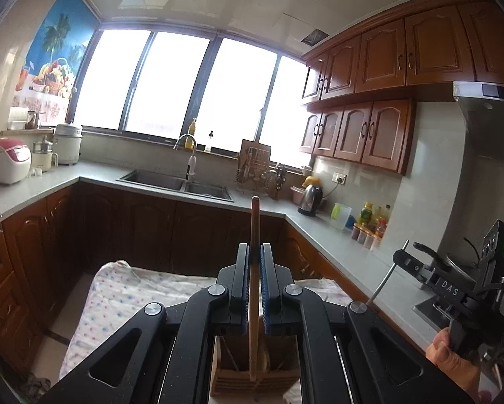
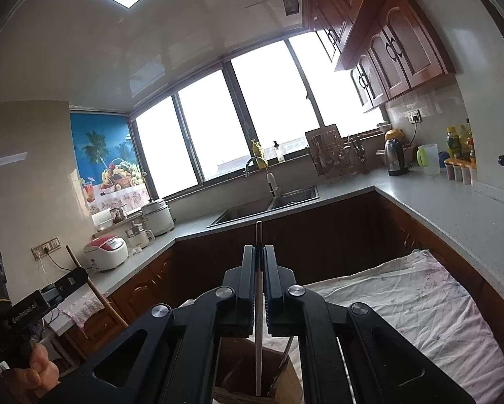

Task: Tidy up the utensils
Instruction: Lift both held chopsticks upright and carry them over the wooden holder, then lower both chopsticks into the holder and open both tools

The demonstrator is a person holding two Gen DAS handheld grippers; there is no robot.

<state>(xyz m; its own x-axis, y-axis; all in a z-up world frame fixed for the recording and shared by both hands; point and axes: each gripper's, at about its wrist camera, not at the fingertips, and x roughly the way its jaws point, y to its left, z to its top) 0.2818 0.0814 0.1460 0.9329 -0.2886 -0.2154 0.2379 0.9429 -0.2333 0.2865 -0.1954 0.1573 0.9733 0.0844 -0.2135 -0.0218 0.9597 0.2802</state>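
Both grippers are mid-carry, each with one utensil. The left gripper (image 1: 255, 252) is clamped on a wooden stick (image 1: 254, 229), probably a chopstick or a wooden handle, which runs up between the pads and pokes out toward twelve o'clock. The right gripper (image 2: 259, 256) is clamped on a thin metal utensil (image 2: 259, 303), likewise pointing to twelve o'clock; what kind it is I cannot tell.

Directly below each gripper, at six o'clock in both views, sits a wooden utensil holder (image 1: 255, 373) on a cloth-covered bench (image 1: 124, 296). The lower ends of both utensils reach down to its mouth, and a few thin items seem to stand inside already.

By my reading, the task is partly done: these two pieces are in hand at the holder and not yet released. How many more utensils wait elsewhere is not visible.
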